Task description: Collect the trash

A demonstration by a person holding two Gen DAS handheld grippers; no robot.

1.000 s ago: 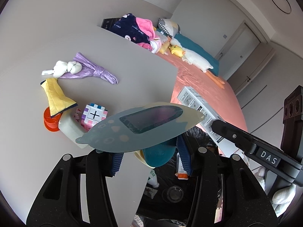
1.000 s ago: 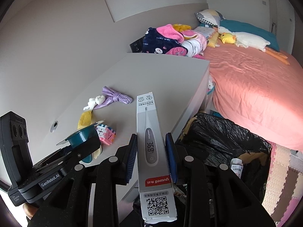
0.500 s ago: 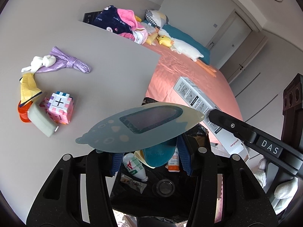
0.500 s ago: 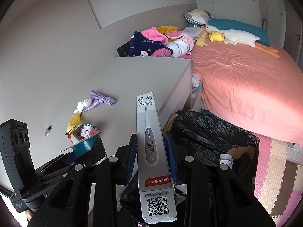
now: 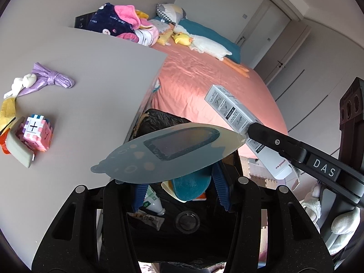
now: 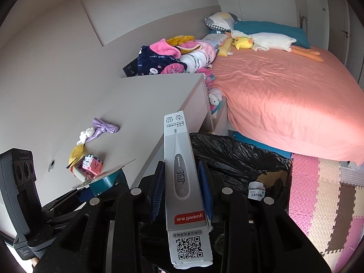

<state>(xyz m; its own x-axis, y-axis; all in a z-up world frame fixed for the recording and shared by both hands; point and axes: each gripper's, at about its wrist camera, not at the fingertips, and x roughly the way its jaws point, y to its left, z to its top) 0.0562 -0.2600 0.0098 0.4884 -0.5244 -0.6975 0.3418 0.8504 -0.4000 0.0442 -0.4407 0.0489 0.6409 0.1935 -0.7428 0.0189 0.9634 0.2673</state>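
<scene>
Both claws hang over the black-lined trash bin [image 5: 173, 122] beside the counter [image 5: 97, 86], so the carry looks done and the drop is the step in hand. The left claw [image 5: 179, 186] is clenched on a teal container whose peeled lid [image 5: 168, 152] fans out above the bin. The right claw [image 6: 180, 191] grips a thermometer box [image 6: 182, 182] over the bag. Next, I judge, each claw must release so its load falls inside, clear of the rim.
</scene>
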